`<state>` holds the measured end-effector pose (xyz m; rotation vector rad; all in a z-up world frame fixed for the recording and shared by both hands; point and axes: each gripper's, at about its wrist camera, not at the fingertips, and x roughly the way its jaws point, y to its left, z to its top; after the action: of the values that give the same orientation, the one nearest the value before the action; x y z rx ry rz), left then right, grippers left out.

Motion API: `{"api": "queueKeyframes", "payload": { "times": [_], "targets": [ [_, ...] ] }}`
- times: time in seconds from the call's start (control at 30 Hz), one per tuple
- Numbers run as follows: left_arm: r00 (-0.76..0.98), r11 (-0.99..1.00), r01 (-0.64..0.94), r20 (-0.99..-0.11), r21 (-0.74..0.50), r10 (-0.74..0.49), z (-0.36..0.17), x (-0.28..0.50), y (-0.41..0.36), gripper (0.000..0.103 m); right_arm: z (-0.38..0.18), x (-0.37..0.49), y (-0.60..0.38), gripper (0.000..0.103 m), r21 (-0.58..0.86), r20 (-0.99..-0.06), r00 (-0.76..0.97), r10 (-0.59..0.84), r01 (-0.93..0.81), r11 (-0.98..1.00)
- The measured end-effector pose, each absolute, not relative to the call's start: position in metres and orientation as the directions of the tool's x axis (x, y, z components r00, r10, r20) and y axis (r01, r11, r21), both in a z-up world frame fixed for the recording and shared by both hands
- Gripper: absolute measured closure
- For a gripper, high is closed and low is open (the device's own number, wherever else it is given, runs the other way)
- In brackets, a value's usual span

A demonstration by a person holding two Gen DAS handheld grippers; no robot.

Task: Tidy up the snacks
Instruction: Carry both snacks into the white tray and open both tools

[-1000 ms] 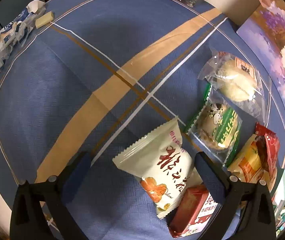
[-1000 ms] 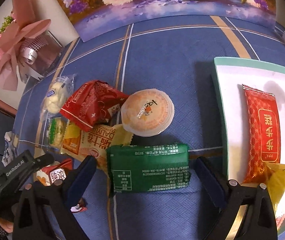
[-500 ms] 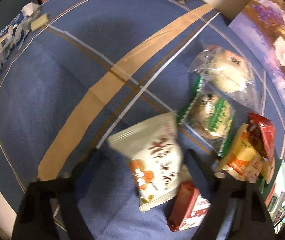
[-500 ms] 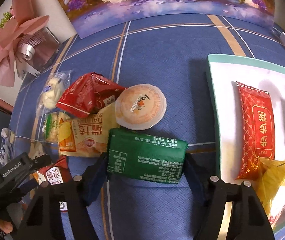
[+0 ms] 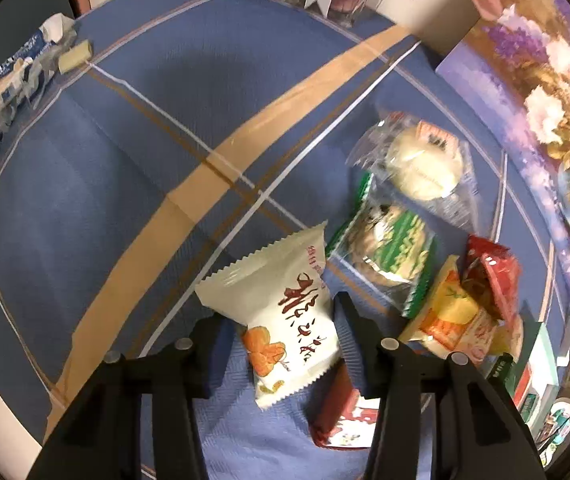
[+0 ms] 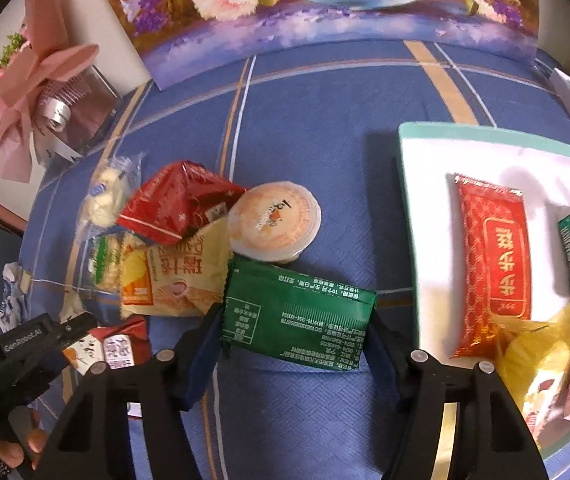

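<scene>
The left tongs [image 5: 285,324] clench a white snack packet [image 5: 285,316] above the blue tabletop [image 5: 125,160]. The right tongs [image 6: 295,332] pinch a green packet [image 6: 297,316] beside the white tray [image 6: 425,208].

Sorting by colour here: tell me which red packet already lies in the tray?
The long flat red packet, alone inside the white tray; the crumpled red one sits in the pile.

Home dining table: plaid blue tablecloth [image 6: 305,100], flower painting [image 6: 325,4], bouquet [image 6: 25,80].
</scene>
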<state>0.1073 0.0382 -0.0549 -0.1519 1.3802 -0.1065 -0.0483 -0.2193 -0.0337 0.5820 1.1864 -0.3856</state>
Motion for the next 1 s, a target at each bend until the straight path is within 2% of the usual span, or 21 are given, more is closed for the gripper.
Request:
{"api": "queueKeyframes", "payload": {
  "times": [0.5,0.7,1.0],
  "targets": [
    [0.349,0.958,0.131,-0.893,-0.255,-0.285,0.034,0.078,0.0,0.053,0.032,-0.071,-0.238,0.035,0.257,-0.89,0.453,-0.047,0.586,0.769],
    [0.328,0.928,0.261,-0.879,-0.267,-0.345,0.037,0.055,-0.053,0.053,0.041,-0.096,-0.278,0.035,0.223,-0.901,0.418,-0.115,0.675,0.704],
    [0.21,0.814,0.514,-0.88,-0.27,-0.425,0.033,0.0,-0.157,0.053,0.034,-0.166,-0.363,0.034,0.188,-0.917,0.333,-0.22,0.846,0.499]
  ]
}}
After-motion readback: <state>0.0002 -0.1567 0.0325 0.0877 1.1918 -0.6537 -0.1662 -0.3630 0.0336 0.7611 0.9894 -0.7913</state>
